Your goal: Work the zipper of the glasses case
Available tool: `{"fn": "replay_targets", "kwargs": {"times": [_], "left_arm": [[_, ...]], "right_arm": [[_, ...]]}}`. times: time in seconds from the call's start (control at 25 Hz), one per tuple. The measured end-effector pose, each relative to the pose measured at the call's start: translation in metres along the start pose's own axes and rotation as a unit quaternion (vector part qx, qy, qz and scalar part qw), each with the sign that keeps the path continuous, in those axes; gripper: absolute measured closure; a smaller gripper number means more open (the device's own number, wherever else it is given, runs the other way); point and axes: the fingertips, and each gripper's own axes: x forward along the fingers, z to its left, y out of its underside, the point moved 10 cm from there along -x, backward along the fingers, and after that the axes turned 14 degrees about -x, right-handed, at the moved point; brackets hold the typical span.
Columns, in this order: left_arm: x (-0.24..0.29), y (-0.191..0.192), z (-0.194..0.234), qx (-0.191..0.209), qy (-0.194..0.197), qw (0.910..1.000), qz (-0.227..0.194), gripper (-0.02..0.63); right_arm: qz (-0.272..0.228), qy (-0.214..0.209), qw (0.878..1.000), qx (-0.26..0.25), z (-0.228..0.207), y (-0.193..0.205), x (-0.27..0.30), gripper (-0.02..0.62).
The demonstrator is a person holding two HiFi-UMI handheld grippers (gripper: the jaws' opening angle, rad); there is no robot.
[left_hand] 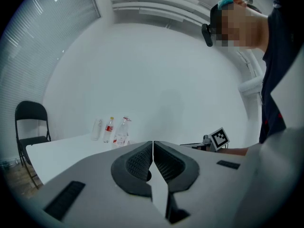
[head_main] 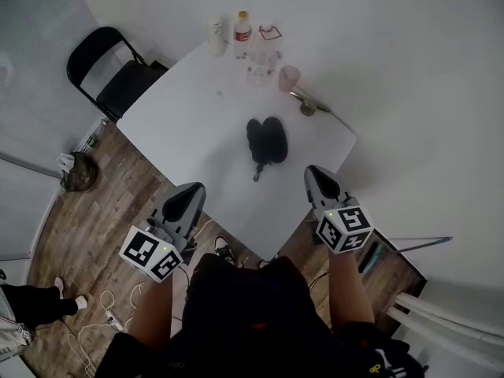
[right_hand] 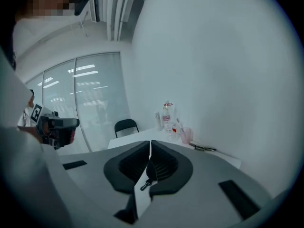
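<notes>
- Left gripper (head_main: 194, 189): held low at the table's near edge. Its jaws are pressed together with nothing between the pads.
- Right gripper (head_main: 316, 172): also at the near edge, jaws closed on nothing. In the right gripper view a small dark clasp shows through the slit between the jaws. It is judged to be the case's pull lying beyond them, not gripped.
- Zipper pull (head_main: 257, 172): a short dark tail trailing off the case toward the person, touched by neither gripper.
- Glasses case (head_main: 266, 138): rests near the middle of the white table (head_main: 181, 109), ahead of and between the two grippers and well apart from both. It reads as two dark rounded lobes side by side. Whether it is zipped or open cannot be told.
- Step judged in hand: the approach.
  - Both pairs of jaws need to spread before contact.
  - One gripper should pin the case body against sliding.
  - The other should pinch the tail squarely and draw along the zipper line, not upward.
- Beyond: bottles (head_main: 242, 31) and a pink cup (head_main: 288, 77) stand at the far edge, away from the case.
</notes>
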Motion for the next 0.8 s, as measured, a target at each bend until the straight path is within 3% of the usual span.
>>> {"fn": "replay_targets", "kwargs": {"times": [0.16, 0.36, 0.48, 0.8], "left_arm": [[0.005, 0.001, -0.009, 0.006, -0.022, 0.9997, -0.007, 0.580], [0.007, 0.004, -0.005, 0.004, -0.045, 0.9989, -0.010, 0.580], [0.006, 0.003, -0.004, 0.006, -0.054, 0.9985, -0.007, 0.580], [0.008, 0.003, 0.006, 0.004, -0.058, 0.9983, 0.009, 0.580]], "right_arm": [[0.035, -0.016, 0.999, 0.003, -0.020, 0.022, 0.027, 0.574], [0.071, 0.007, 0.997, -0.017, -0.037, 0.046, 0.064, 0.567], [0.100, 0.007, 0.995, -0.013, -0.041, 0.061, 0.088, 0.471], [0.202, -0.004, 0.979, -0.006, -0.044, 0.107, 0.154, 0.393]]}}
